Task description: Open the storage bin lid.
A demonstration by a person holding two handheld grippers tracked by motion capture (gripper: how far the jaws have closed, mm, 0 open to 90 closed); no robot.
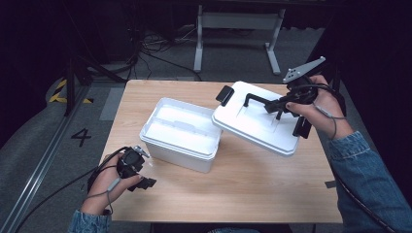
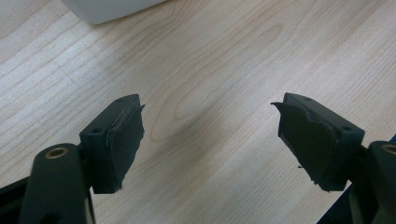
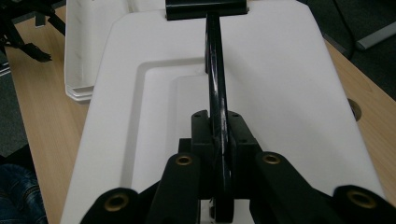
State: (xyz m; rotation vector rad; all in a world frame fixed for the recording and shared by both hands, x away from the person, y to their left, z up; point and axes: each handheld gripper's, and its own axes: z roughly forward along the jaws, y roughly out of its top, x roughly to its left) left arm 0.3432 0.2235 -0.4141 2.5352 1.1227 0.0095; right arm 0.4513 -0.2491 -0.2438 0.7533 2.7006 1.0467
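Note:
A white box (image 1: 179,135) stands open in the middle of the wooden table (image 1: 228,184), its inside showing. Its white lid (image 1: 255,121) hangs tilted to the box's right, one edge over the box's rim. My right gripper (image 1: 281,104) is shut on the lid's black handle (image 3: 215,74), which runs away between the jaws in the right gripper view, over the lid (image 3: 280,93). My left gripper (image 1: 145,183) rests low over the table's front left, open, with bare wood between its pads (image 2: 123,140). A corner of the box (image 2: 107,8) shows at the top there.
A black latch (image 1: 225,94) sticks out from the lid's far end. Bare tabletop lies in front of the box and along the near edge. Beyond the table, cables (image 1: 155,46) lie on the floor near a white frame (image 1: 238,29). A person's denim sleeve (image 1: 369,184) comes in at right.

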